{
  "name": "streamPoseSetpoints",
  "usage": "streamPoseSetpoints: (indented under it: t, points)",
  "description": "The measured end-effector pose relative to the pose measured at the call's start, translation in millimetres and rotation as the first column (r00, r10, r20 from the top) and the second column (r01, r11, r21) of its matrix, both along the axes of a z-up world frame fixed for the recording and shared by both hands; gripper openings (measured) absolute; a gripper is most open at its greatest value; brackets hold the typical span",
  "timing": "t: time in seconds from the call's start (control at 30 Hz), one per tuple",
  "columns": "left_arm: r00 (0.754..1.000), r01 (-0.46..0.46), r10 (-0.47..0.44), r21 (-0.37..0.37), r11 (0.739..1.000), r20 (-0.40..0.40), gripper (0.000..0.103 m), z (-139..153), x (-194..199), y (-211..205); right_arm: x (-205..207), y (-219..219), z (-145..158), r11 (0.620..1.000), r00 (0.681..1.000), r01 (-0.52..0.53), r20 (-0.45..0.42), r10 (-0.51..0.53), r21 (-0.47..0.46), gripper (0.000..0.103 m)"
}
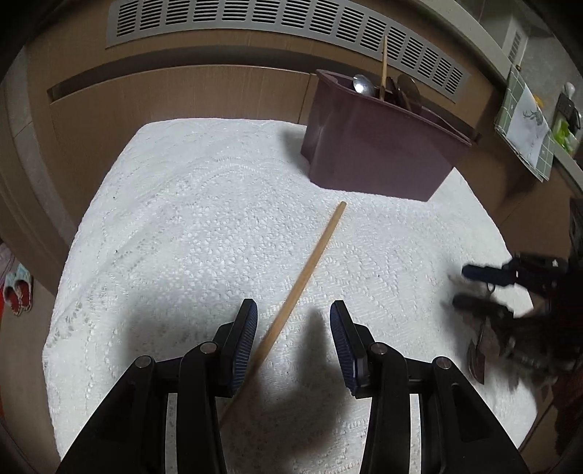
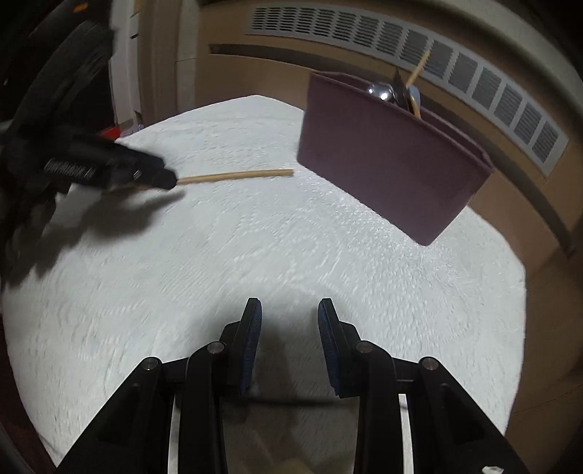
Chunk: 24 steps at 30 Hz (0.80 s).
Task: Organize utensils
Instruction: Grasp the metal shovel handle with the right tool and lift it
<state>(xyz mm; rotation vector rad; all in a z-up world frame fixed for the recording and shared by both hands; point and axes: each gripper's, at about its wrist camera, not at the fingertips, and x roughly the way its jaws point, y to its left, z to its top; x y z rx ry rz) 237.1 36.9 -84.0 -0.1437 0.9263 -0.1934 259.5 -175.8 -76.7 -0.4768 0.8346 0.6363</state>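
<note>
A wooden chopstick [image 1: 306, 277] lies on the white lace cloth [image 1: 189, 226], running up toward a maroon utensil bin [image 1: 379, 153]. My left gripper [image 1: 293, 308] is open and straddles the chopstick's near part, jaws apart on either side. The bin holds a metal spoon [image 1: 362, 84], another chopstick [image 1: 384, 65] and dark utensils. In the right wrist view my right gripper [image 2: 290, 306] is open and empty over the cloth [image 2: 255, 248]; the bin [image 2: 386, 164] is ahead right, the chopstick [image 2: 237, 175] far left. The right gripper shows blurred in the left wrist view [image 1: 470, 288].
A dark utensil [image 1: 478, 355] lies near the cloth's right edge beside the right gripper. A wooden cabinet with a vent grille [image 1: 277, 22] stands behind the table. Slippers [image 1: 16, 291] lie on the floor at the left. A hanging towel [image 1: 524, 124] is at the right.
</note>
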Motion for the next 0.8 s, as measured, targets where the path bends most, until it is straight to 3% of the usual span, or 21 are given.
streamPoseSetpoints:
  t: [0.1,0.17,0.27,0.4,0.53,0.67,0.73,0.8]
  points:
    - [1.0,0.018,-0.018,0.001,1.0,0.0,0.043,-2,2,-1,13,-18,11,0.999,0.999,0.03,0.02,-0.031,0.035,0.029]
    - [1.0,0.018,-0.018,-0.003,1.0,-0.006,0.043,-5,7,-2,28,-39,12,0.993,0.993,0.115,0.011,-0.115,0.031,0.029]
    - [1.0,0.017,-0.018,-0.02,1.0,-0.005,0.043,-7,12,-4,46,-72,3,0.972,0.971,0.236,-0.046,-0.235,0.019,0.021]
    - [0.999,0.033,-0.034,-0.058,0.998,-0.018,0.043,-7,10,-7,33,-95,-8,0.96,0.955,0.28,-0.104,-0.277,0.018,0.02]
    - [0.998,0.056,-0.058,-0.074,0.996,-0.032,0.043,-7,-1,-12,-2,-101,-8,0.969,0.959,0.237,-0.176,-0.223,0.066,0.028]
    - [0.994,0.087,-0.092,-0.098,0.991,-0.054,0.043,-6,-13,-18,-42,-87,-4,0.985,0.968,0.087,-0.248,-0.049,0.146,0.028]
    - [0.995,0.084,-0.089,-0.083,0.993,-0.055,0.043,-5,-17,-20,-60,-78,3,0.981,0.973,0.022,-0.229,0.023,0.191,0.028]
    - [0.997,0.066,-0.068,-0.046,0.997,-0.043,0.043,-3,-20,-21,-73,-63,7,0.984,0.983,-0.052,-0.165,0.081,0.172,0.028]
